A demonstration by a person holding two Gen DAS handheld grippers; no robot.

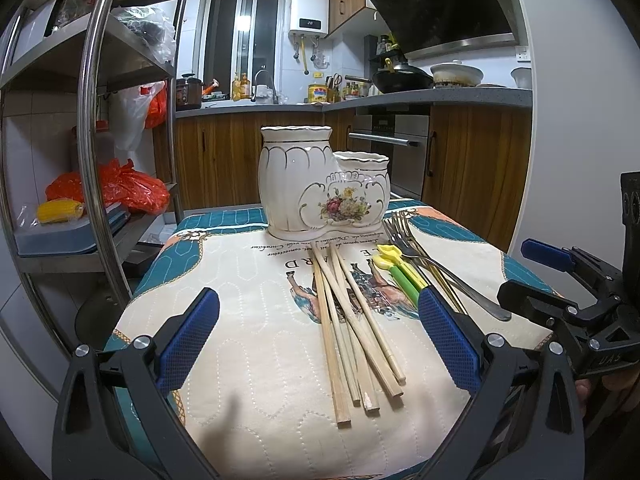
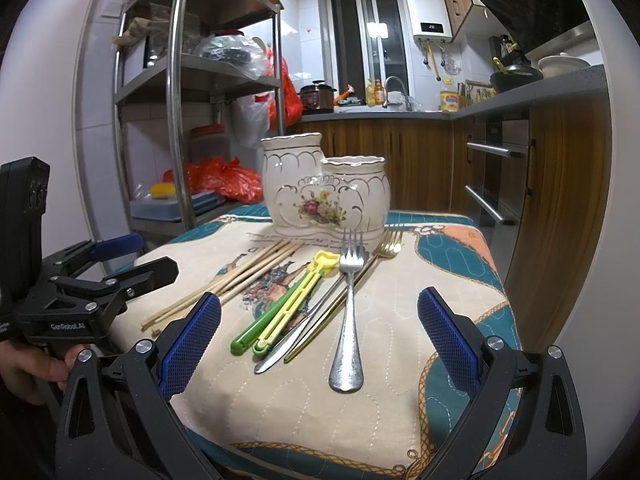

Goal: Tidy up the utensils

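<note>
Both claws, left claw [image 1: 318, 338] and right claw [image 2: 319, 338], spread empty; light, stiff chopsticks [image 1: 352, 332] likely roll, so pinch mid-length; ceramic holder [image 1: 320, 188] fragile.

1. Both views are evenly lit from overhead, slightly dim and warm.
2. A lamp reflection glares in the window [image 2: 377, 30] far beyond the jaws.
3. Strong fisheye bending and dark vignetted corners are seen.
4. Soft shadows are cast below the jaws.
</note>
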